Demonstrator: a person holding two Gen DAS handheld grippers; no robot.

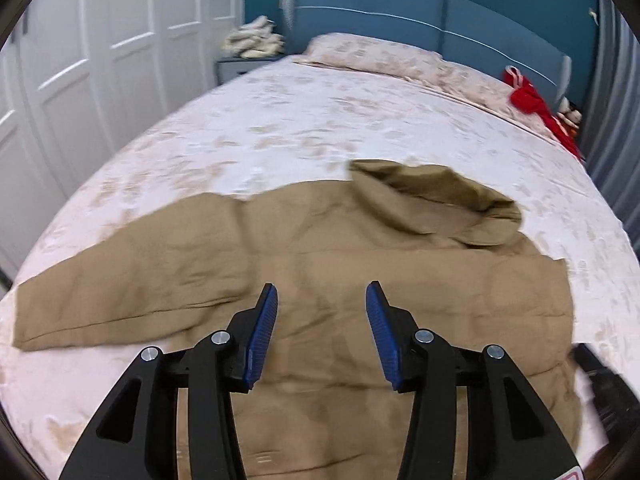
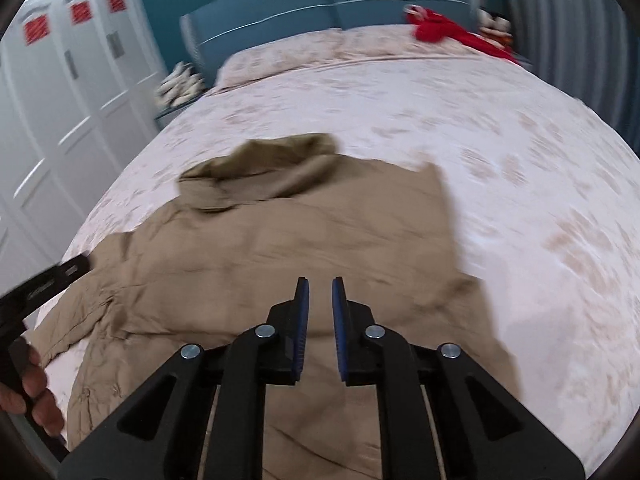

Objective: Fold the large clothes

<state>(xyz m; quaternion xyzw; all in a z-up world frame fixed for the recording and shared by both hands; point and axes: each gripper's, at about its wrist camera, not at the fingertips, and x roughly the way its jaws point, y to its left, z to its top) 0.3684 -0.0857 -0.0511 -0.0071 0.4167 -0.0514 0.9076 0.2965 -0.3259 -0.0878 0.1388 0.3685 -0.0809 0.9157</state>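
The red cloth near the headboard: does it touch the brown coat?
Apart. In the left wrist view, the red cloth lies by the pillow, and a wide stretch of bare bedspread separates it from the brown coat.

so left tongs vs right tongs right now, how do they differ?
The left tongs are spread wide, with a broad gap between the blue pads; the right tongs are nearly closed, leaving only a narrow slit. The left tongs point at the tan coat near its spread left sleeve; the right tongs point at the coat's body, closer to its folded-in right edge. Shared: both hover over the coat on the bed and grip nothing.
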